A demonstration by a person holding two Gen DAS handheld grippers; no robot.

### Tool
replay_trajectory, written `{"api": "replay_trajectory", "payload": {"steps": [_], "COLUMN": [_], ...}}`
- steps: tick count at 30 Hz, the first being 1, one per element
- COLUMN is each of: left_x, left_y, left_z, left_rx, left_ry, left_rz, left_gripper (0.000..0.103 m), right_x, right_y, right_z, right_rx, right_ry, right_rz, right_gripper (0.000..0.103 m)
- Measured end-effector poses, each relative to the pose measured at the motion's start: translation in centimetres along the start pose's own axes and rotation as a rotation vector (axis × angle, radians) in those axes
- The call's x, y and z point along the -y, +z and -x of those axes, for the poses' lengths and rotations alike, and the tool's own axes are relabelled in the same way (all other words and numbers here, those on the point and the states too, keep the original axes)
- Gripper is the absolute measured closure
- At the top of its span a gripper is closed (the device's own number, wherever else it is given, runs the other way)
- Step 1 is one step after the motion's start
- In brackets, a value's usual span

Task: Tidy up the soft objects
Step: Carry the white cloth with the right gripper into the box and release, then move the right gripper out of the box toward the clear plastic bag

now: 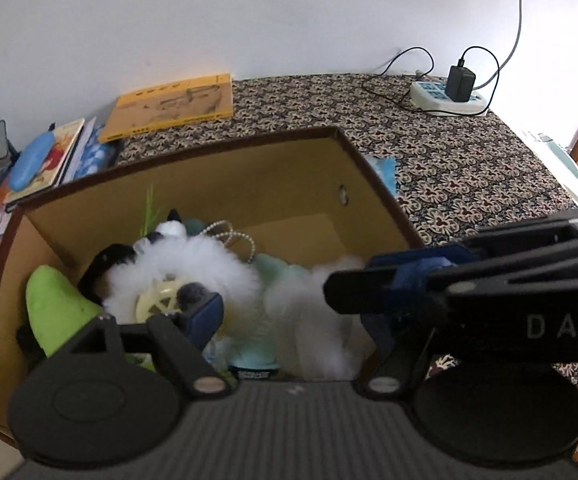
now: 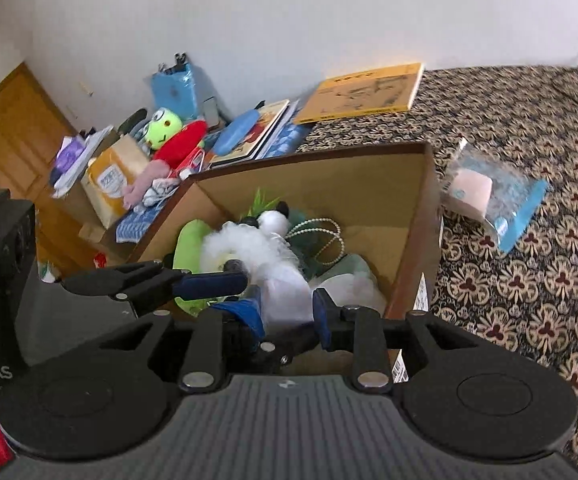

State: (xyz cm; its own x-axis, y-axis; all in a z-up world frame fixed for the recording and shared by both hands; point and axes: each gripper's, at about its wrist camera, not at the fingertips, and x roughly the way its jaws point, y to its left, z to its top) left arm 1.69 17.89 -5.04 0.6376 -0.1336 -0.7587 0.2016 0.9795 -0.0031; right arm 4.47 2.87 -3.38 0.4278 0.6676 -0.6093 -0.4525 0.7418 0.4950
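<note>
I hold both grippers over the cardboard box (image 1: 217, 184). White fluffy toy (image 2: 285, 292) sits between the right gripper (image 2: 287, 312) fingers, slightly parted, contact unclear; left gripper (image 1: 289, 308) wide open, empty, above it.

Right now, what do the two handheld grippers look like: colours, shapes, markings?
Both are matte black plastic. The left gripper and right gripper each have a ribbed grey-black front deck, two round black discs at the sides, hinged link arms with silver pivot pins, and dark blue finger pads. One gripper's body carries white letters, "DAS". No cables or sleeves show.
</note>
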Motion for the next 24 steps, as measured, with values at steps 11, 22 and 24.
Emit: {"api": "replay_trajectory", "payload": {"steps": [11,22,24], "left_x": [0.5,0.7,0.8], "left_y": [0.7,0.8,0.8], "left_z": [-0.3,-0.9,-1.0], "left_rx": [-0.023,-0.063,-0.069], "left_ry": [0.065,0.12,0.129], "left_rz": [-0.027,-0.019,-0.023], "left_gripper": [0.029,0.029,0.029], "right_x": [1.0,2.0,2.3], "right_y": [0.1,-0.4,-0.7], "right_z": [0.6,1.5,1.7], "right_rx": [0.032,0.025,0.022], "right_ry": [-0.04,-0.022,-0.01], "right_rz": [-0.07,-0.115,-0.125], "right_gripper": [0.091,0.091,0.092]}}
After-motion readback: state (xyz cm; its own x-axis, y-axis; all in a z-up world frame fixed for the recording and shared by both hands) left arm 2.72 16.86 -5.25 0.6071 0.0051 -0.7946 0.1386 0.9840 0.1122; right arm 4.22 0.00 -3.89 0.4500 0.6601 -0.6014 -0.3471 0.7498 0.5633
